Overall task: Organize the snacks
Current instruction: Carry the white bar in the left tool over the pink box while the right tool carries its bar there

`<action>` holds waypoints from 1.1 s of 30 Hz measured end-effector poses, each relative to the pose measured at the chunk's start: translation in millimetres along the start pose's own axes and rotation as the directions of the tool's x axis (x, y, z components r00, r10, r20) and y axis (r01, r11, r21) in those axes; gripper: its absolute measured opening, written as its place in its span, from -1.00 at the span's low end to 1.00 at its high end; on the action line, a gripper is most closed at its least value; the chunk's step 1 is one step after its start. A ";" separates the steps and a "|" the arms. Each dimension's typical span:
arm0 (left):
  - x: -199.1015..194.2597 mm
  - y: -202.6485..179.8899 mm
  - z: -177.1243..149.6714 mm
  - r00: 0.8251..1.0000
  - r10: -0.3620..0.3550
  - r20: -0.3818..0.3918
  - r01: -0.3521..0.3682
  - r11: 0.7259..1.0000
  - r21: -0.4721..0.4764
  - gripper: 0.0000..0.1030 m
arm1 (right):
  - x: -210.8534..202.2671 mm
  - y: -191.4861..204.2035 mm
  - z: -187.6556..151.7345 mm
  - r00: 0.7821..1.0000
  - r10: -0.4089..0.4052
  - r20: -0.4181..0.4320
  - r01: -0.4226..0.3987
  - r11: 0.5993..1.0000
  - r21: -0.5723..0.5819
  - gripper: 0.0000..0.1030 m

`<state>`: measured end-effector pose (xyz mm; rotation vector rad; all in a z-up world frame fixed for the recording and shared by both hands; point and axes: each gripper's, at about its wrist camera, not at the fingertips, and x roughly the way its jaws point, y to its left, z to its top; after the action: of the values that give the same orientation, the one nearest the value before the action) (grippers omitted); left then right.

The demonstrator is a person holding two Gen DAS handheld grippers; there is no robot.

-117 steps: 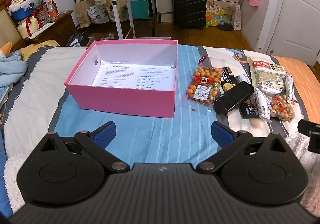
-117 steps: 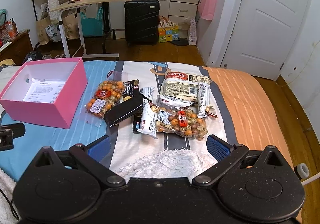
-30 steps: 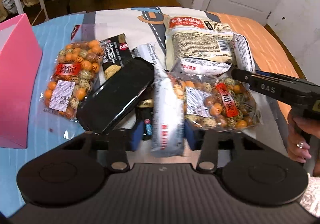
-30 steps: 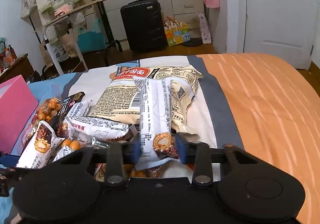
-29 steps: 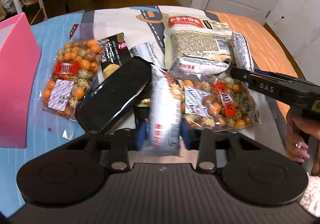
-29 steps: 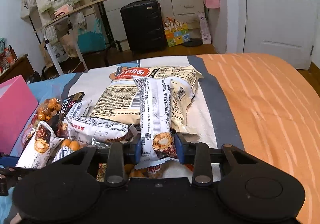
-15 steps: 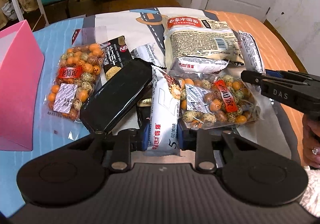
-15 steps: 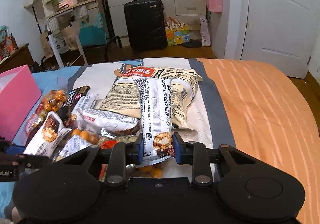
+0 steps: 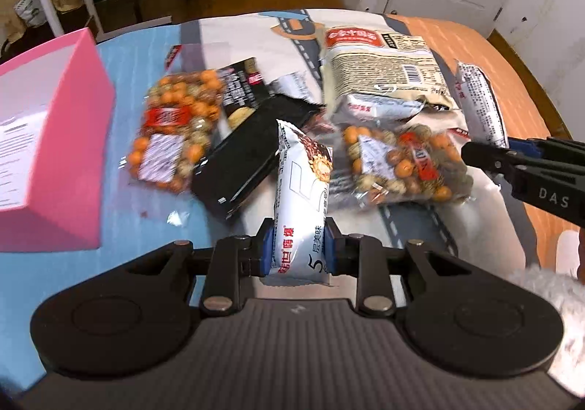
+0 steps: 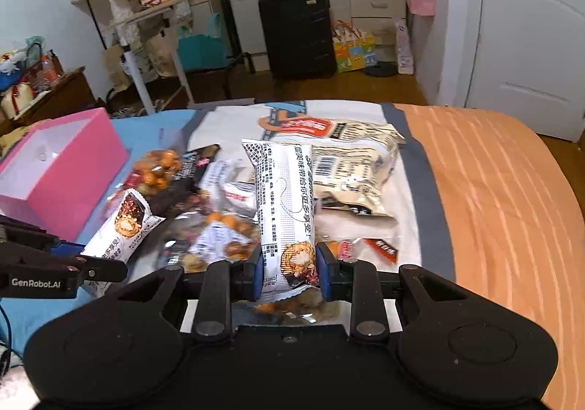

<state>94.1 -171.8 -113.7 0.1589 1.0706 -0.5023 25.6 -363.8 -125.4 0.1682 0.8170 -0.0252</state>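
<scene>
My left gripper (image 9: 297, 252) is shut on a white snack bar packet (image 9: 301, 198) and holds it lifted above the bed. My right gripper (image 10: 289, 267) is shut on a second white snack bar packet (image 10: 283, 205), also lifted. The open pink box (image 9: 55, 139) stands at the left; it also shows in the right wrist view (image 10: 62, 172). On the bed lie two bags of orange coated nuts (image 9: 175, 128) (image 9: 402, 165), a black packet (image 9: 245, 154) and a large beige bag (image 9: 384, 70). The right gripper also shows in the left wrist view (image 9: 486, 150).
The bed has a blue part near the box and an orange part (image 10: 493, 190) at the right. A black suitcase (image 10: 296, 33), a side table (image 10: 175, 8) and a white door (image 10: 530, 26) stand beyond the bed. A white fluffy cloth (image 9: 548, 285) lies near my left gripper.
Both grippers closed on white snack bar packets and have lifted them off the pile. The left gripper has pulled back and swung left, so the pink box shows more.
</scene>
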 end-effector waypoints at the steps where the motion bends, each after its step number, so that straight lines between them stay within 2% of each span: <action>1: -4.9 3.0 -1.3 1.000 -0.003 -0.001 0.003 1.000 0.000 -0.50 | -2.3 3.9 -0.7 1.000 0.005 -0.003 -0.005 1.000 -0.005 -0.36; 5: -25.5 19.7 -6.8 1.000 -0.009 -0.017 0.008 0.999 -0.036 -0.50 | -14.3 21.0 2.4 1.000 -0.001 -0.005 0.000 0.998 -0.069 -0.36; 9: -43.2 35.6 -14.7 1.000 0.005 -0.019 -0.006 0.998 -0.066 -0.50 | -35.3 37.8 10.4 0.999 0.036 0.005 -0.035 0.992 -0.125 -0.36; 19: -83.1 73.6 -47.2 0.998 -0.038 -0.042 0.033 0.992 -0.122 -0.50 | -65.7 96.0 21.2 0.992 0.127 -0.015 -0.127 0.959 -0.253 -0.36; 24: -102.8 90.4 -67.5 0.996 -0.071 -0.055 0.063 0.987 -0.149 -0.50 | -76.6 125.4 20.5 0.977 0.208 -0.055 -0.214 0.929 -0.302 -0.36; 33: -142.6 140.4 -77.7 1.000 -0.013 0.010 0.015 0.982 -0.189 -0.50 | -65.6 184.8 28.0 0.928 0.342 -0.147 -0.371 0.877 -0.305 -0.36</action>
<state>43.5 24.5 -43.2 -0.0185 1.1058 -0.4108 17.0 -188.8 -33.1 0.0018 0.8570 0.4708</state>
